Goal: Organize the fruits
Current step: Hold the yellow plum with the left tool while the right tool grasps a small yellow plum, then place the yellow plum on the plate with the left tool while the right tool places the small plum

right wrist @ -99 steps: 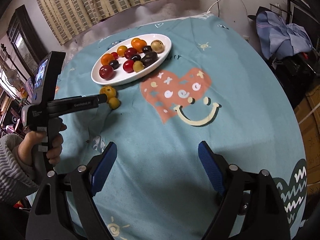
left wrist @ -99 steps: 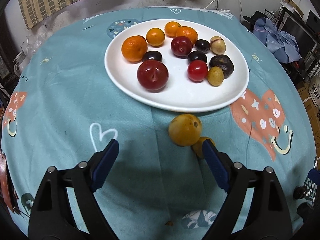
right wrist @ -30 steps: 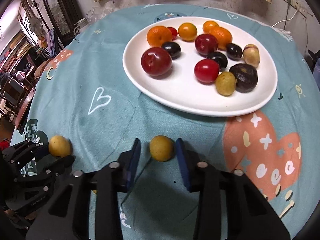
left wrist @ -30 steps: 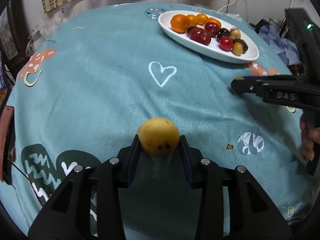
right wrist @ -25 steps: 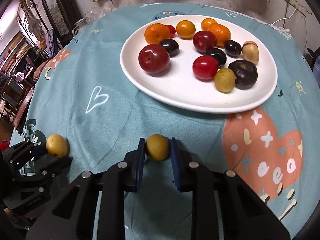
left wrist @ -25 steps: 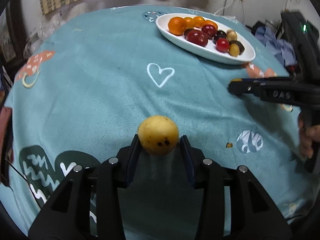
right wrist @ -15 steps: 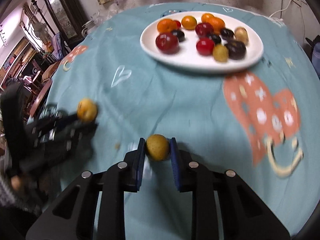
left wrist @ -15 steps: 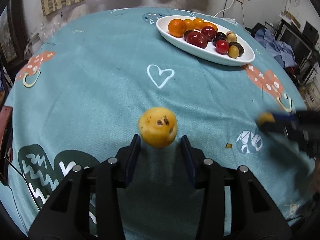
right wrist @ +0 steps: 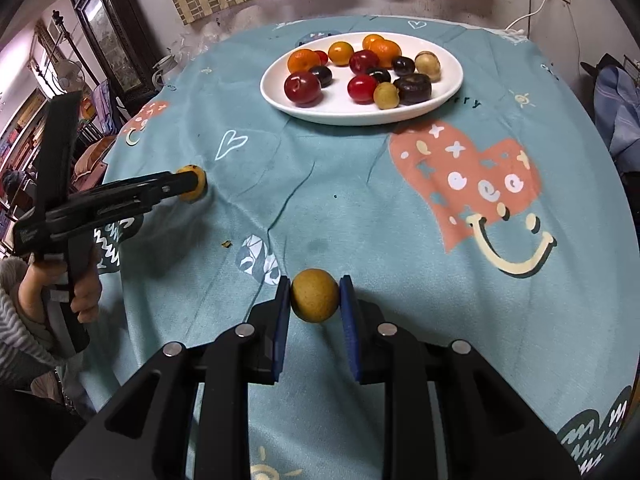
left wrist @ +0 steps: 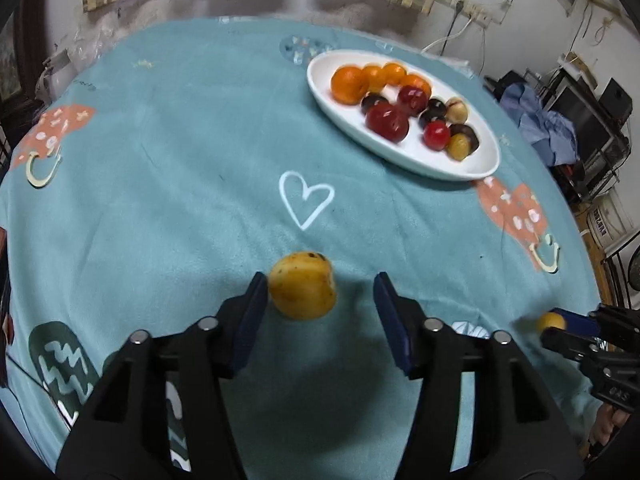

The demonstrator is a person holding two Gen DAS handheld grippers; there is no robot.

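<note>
My left gripper (left wrist: 320, 304) is open. A large yellow fruit (left wrist: 302, 285) with dark spots sits between its jaws, against the left pad and apart from the right one, low over the cloth. The same fruit (right wrist: 191, 187) shows in the right wrist view at the tip of the left gripper. My right gripper (right wrist: 315, 307) is shut on a small yellow-brown fruit (right wrist: 315, 295), held above the cloth; it also shows in the left wrist view (left wrist: 551, 321). A white plate (right wrist: 448, 92) with several oranges, red and dark fruits stands at the far side.
The round table has a teal cloth (right wrist: 360, 200) with heart and smiley prints. A small crumb (right wrist: 226, 244) lies on the cloth between the grippers. Clothes (right wrist: 616, 96) and furniture stand to the right of the table, a dark cabinet (right wrist: 112, 32) to the left.
My left gripper's jaws have opened, freeing the large yellow fruit on its right side. My right gripper has closed on the small fruit and drawn back from the plate with it.
</note>
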